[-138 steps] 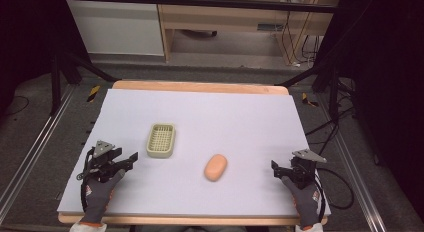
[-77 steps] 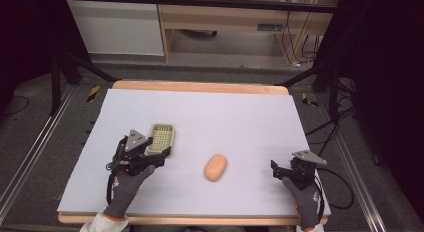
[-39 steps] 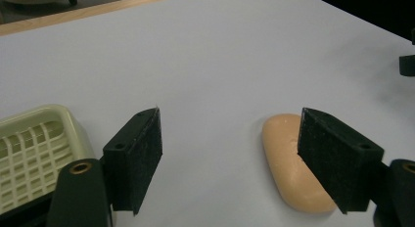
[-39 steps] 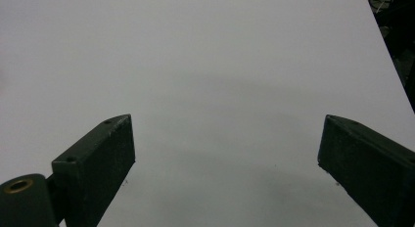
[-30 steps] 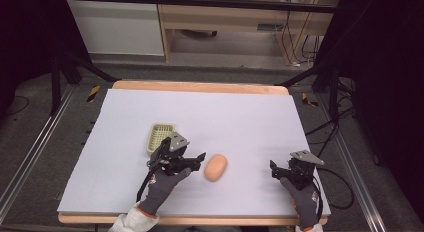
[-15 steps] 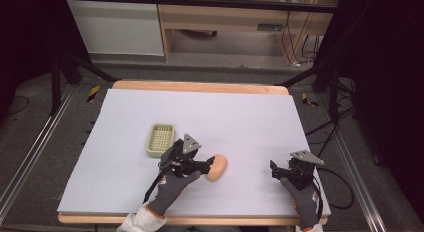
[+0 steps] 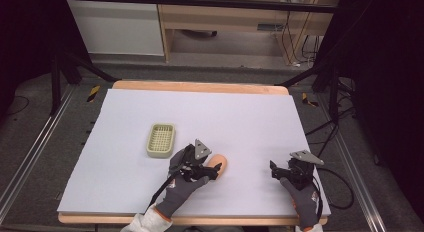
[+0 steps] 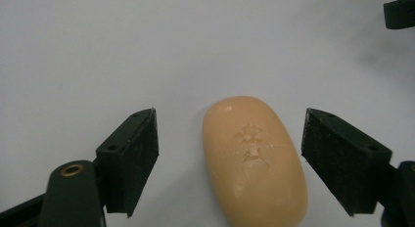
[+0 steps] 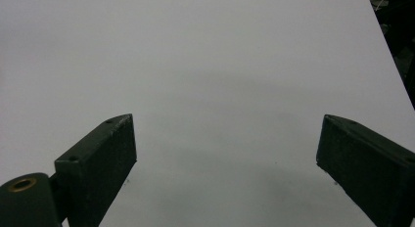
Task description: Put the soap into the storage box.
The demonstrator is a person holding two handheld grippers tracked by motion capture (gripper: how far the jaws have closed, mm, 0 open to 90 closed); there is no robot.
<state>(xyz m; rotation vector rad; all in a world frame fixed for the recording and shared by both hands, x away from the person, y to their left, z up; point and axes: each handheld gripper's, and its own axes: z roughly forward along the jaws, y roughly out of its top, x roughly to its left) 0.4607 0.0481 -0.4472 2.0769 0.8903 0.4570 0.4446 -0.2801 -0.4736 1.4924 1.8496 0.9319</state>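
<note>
An oval peach bar of soap (image 7: pixel 220 163) lies flat on the white table, right of a pale green slotted dish (image 7: pixel 161 140). My left gripper (image 7: pixel 212 170) has come up to the soap from the left. In the left gripper view the soap (image 8: pixel 254 158) lies between the two black pads, with a gap on each side. The jaws of the left gripper (image 8: pixel 230 134) have just been opening, and neither pad presses on the soap. My right gripper (image 7: pixel 274 169) rests near the table's front right, and in its own view the right gripper (image 9: pixel 225 139) is open over bare table.
The white table top (image 7: pixel 250 112) has a wooden rim at the back and front. Metal rails run along the floor on both sides. A cable trails from the right gripper over the table's right edge. A shelf unit stands behind the table.
The left hand has moved right, from the table's left past the green dish, to the soap, which now lies between its jaws. The right gripper has stayed in place.
</note>
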